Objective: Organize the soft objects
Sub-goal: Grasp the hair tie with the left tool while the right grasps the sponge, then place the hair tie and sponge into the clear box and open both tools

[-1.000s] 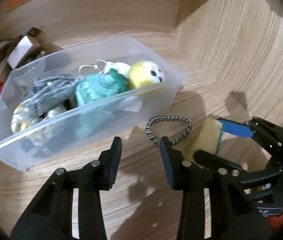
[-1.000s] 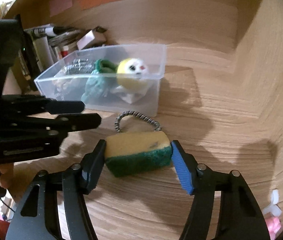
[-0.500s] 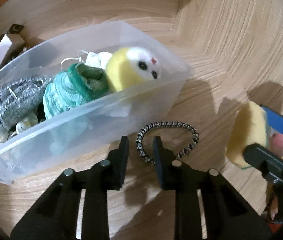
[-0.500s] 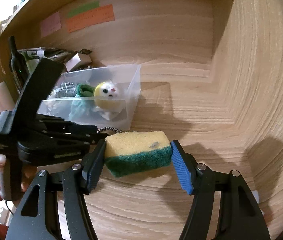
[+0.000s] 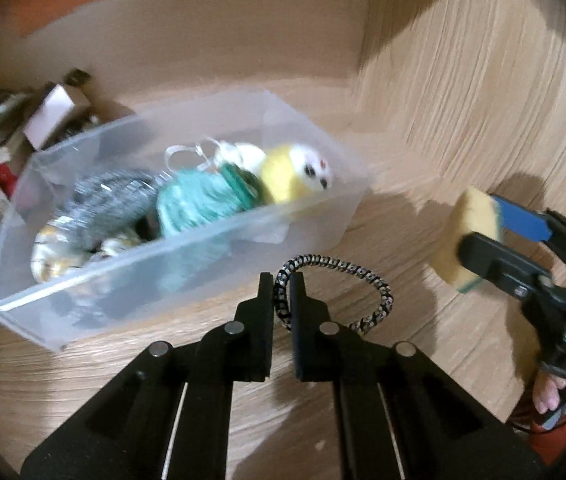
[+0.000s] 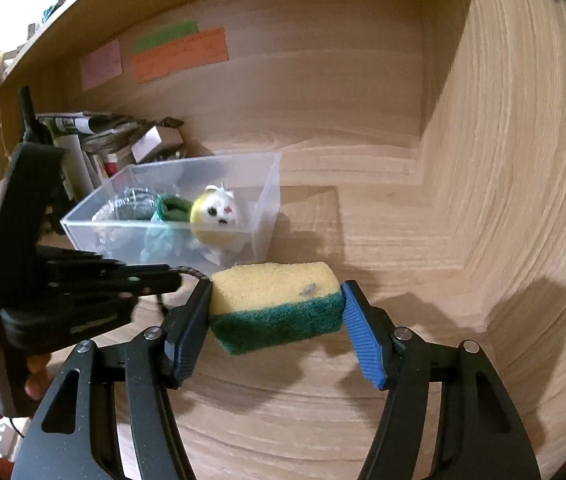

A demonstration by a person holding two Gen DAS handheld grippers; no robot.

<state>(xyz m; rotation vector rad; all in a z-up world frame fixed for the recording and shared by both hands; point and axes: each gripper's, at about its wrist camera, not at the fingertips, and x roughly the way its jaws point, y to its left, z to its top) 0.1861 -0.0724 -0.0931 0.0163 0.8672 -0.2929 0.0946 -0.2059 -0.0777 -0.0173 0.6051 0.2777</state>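
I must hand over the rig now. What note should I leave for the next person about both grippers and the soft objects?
Left gripper: shut on the hair tie.
Right gripper: shut on the sponge, held above the desk.
Clear bin: already holds the yellow plush, the teal knit piece and the grey scrubber.
Left: put the sponge and the hair tie into the bin.

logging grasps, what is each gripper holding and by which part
Left gripper: hair tie, pinched at its left loop. Right gripper: sponge, clamped by its two short ends.
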